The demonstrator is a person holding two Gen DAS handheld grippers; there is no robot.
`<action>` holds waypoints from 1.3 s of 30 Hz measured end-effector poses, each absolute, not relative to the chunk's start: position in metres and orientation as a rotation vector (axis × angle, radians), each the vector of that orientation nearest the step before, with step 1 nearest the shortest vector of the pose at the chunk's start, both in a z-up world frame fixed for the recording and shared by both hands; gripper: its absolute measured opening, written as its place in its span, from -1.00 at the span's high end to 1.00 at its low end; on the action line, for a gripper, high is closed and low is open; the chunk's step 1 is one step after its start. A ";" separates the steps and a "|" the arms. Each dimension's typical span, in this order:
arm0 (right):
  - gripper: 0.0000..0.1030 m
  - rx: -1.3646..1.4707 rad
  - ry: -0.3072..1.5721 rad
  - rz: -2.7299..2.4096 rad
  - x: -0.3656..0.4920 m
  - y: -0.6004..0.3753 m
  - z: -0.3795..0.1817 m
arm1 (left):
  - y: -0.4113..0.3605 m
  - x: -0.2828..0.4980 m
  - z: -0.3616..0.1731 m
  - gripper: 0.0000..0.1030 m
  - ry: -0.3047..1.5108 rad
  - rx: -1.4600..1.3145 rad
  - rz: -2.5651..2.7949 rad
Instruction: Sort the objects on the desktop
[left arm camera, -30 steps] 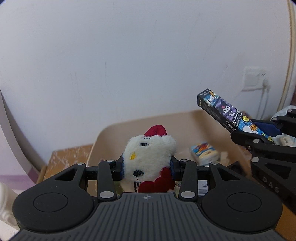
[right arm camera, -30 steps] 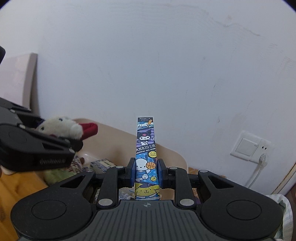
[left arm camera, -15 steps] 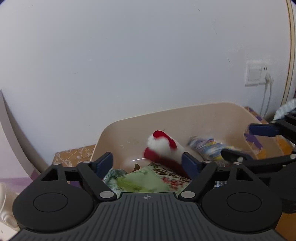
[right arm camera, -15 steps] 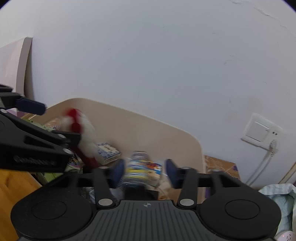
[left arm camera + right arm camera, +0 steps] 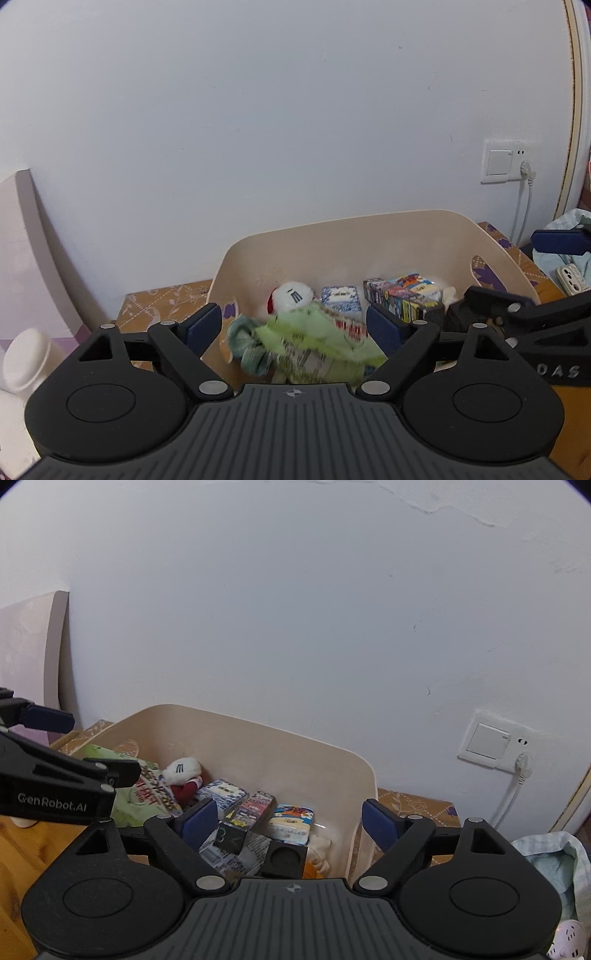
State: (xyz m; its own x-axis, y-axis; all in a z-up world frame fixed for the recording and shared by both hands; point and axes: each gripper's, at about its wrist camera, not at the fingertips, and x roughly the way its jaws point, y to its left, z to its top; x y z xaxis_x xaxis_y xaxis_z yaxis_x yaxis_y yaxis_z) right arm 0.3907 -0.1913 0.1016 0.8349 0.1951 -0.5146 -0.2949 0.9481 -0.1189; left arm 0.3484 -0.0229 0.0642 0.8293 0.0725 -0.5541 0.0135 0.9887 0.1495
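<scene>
A beige bin (image 5: 369, 229) stands against the wall and holds several items. The white and red plush toy (image 5: 291, 295) lies in it beside a green packet (image 5: 317, 339); the plush toy (image 5: 183, 770) also shows in the right wrist view. The long cartoon-printed pen box (image 5: 255, 806) lies among packs in the bin (image 5: 258, 731). My left gripper (image 5: 294, 325) hangs open over the bin's near left side, nothing between its pads. My right gripper (image 5: 288, 819) is over the bin's right part; its jaws are opening, with nothing between them. Its fingers (image 5: 495, 301) reach into the left wrist view.
A blue-white tissue pack (image 5: 225, 790), a cartoon tissue pack (image 5: 291, 819) and a black cube (image 5: 284, 856) fill the bin. A white bottle (image 5: 22, 354) stands left. A wall socket (image 5: 495, 746), a cloth bag (image 5: 554, 856) and a power strip (image 5: 569, 934) are right.
Both grippers went from shut to open. The plush toy left the left gripper and the pen box left the right gripper; both now lie in the bin.
</scene>
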 end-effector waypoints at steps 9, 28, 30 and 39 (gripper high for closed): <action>-0.88 -0.178 0.504 0.293 0.329 -0.201 0.109 | -0.016 0.291 0.075 -0.69 0.560 0.104 0.039; -0.97 -0.166 0.490 0.421 0.152 -0.208 0.094 | -0.017 0.116 0.062 -0.69 0.531 0.100 0.032; -1.00 -0.148 0.502 0.438 0.138 -0.211 0.093 | -0.019 0.102 0.059 -0.69 0.523 0.108 0.024; -1.00 -0.114 0.485 0.438 0.076 -0.232 0.090 | -0.034 0.040 0.053 -0.69 0.515 0.123 -0.059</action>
State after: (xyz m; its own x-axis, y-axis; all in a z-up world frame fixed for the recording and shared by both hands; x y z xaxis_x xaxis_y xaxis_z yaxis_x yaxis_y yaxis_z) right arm 0.0764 -0.2315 0.0897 0.7942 0.3798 -0.4744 -0.4330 0.9014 -0.0033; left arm 0.0403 -0.0337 0.0532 0.8687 -0.0256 -0.4947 0.0872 0.9910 0.1019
